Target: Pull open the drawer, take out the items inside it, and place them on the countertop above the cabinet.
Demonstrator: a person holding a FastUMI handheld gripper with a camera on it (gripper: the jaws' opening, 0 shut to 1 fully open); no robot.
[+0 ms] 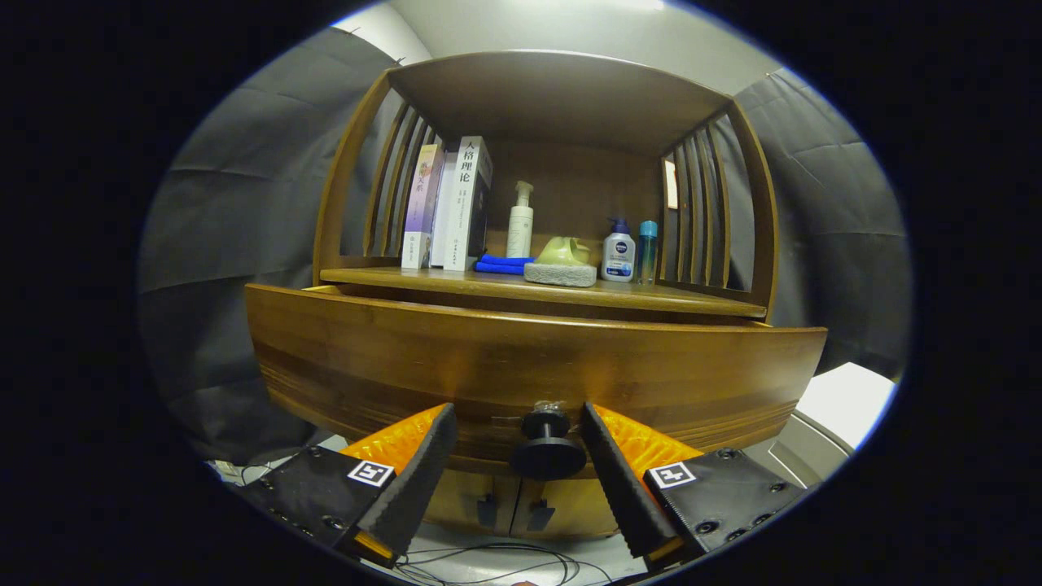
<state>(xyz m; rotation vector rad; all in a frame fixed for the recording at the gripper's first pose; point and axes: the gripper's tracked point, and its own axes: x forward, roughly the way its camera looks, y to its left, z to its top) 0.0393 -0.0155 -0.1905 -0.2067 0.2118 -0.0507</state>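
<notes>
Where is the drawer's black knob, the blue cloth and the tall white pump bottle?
drawer knob (546, 449), gripper view, its round black face, between the open gripper (519, 435) fingers.
blue cloth (502, 264), gripper view, its folded front edge, on the countertop.
white pump bottle (520, 230), gripper view, the middle of its body.

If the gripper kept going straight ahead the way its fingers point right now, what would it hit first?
Most likely the black drawer knob, which sits between the open fingers of the gripper, with the wooden drawer front right behind it. Exact depth is hard to judge.

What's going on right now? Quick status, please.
Gripper open, fingers either side of knob, not touching. Drawer pulled partly out. Nothing in the way.
</notes>
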